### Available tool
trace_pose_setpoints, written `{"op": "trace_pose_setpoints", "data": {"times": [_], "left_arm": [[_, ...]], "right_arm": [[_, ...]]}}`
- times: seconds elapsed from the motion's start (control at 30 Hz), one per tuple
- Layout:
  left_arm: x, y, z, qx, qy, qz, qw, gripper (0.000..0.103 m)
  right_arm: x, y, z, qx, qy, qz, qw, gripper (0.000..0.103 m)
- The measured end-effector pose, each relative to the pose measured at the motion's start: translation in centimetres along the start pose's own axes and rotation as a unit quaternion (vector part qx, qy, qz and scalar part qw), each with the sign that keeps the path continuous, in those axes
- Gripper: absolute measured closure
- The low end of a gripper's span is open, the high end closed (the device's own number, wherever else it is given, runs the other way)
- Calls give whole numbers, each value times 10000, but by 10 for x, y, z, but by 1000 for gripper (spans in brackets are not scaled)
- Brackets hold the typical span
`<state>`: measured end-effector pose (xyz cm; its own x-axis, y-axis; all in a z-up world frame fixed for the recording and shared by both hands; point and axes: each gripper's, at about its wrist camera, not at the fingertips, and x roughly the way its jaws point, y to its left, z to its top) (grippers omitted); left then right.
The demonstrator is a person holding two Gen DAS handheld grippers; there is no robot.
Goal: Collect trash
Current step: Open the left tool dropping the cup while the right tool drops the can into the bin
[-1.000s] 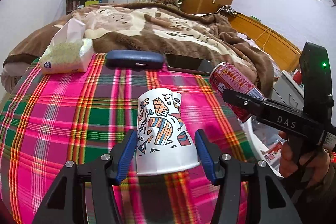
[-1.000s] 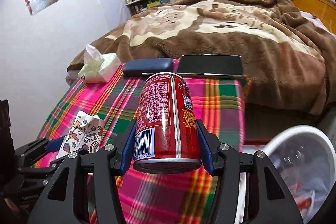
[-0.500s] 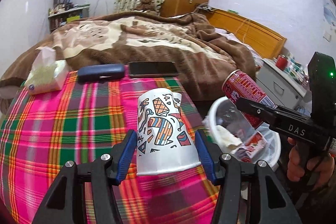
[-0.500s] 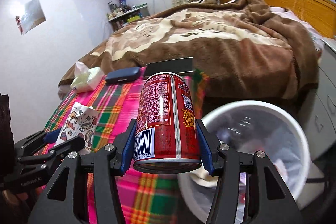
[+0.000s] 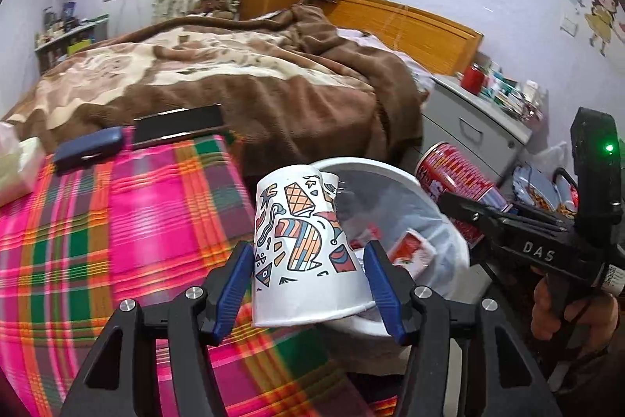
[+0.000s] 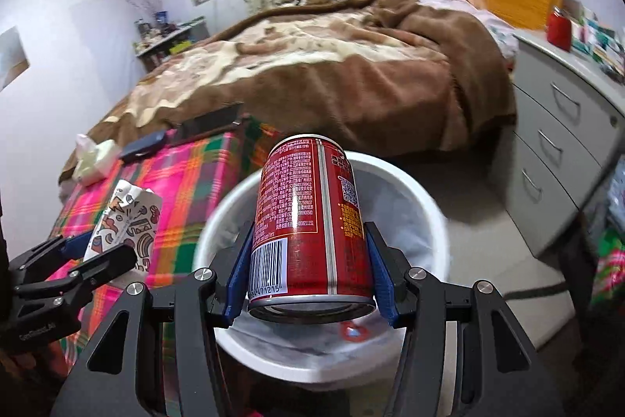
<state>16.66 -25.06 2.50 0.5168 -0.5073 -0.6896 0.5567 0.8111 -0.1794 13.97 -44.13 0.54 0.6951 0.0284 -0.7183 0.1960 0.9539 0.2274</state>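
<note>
1. Two pieces of trash are in my grip, and neither has been dropped yet. My left gripper (image 5: pixel 306 278) is clamped on the patterned paper cup (image 5: pixel 300 245), its blue pads pressed to both sides of the cup near the rim end.

2. My right gripper (image 6: pixel 310 282) is clamped on the red can (image 6: pixel 312 213), the pads squeezing the lower part of the can's body near the barcode.

3. From the right wrist view, the can hangs directly above the open mouth of the white bin (image 6: pixel 433 221), which stands on the floor just beside the plaid cloth (image 6: pixel 183 178). I judge this one ready to release.

4. From the left wrist view, the cup sits over the near rim of the bin, at the edge of the plaid cloth, so I think it needs a little more travel inward before letting go.

5. Some wrappers already lie inside the bin liner, so part of the collecting looks done.

6. Left on the cloth: a tissue pack (image 6: pixel 93 159), a dark blue case (image 5: pixel 90 147) and a phone (image 5: pixel 177 126). None of these looks like trash to me, so after both drops the job may be close to finished.
</note>
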Motion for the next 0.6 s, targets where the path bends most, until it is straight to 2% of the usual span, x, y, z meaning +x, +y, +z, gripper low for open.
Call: {"op": "trace_pose_setpoints", "data": {"times": [0.1, 0.3, 0.4, 0.47, 0.6], "left_arm": [[15, -14, 1, 128, 100, -16, 9999, 43], [38, -24, 2, 171, 273, -74, 9995, 41], [43, -24, 3, 129, 316, -12, 9994, 41], [44, -24, 3, 144, 321, -5, 9994, 40], [42, -20, 2, 31, 306, -26, 9995, 31]], "right_arm": [[8, -11, -3, 63, 137, -129, 9998, 48], [23, -19, -3, 110, 389, -116, 9991, 48], [20, -22, -3, 162, 319, -99, 9993, 48], [18, -24, -2, 204, 293, -49, 9994, 44], [12, -25, -4, 239, 181, -87, 9995, 42]]}}
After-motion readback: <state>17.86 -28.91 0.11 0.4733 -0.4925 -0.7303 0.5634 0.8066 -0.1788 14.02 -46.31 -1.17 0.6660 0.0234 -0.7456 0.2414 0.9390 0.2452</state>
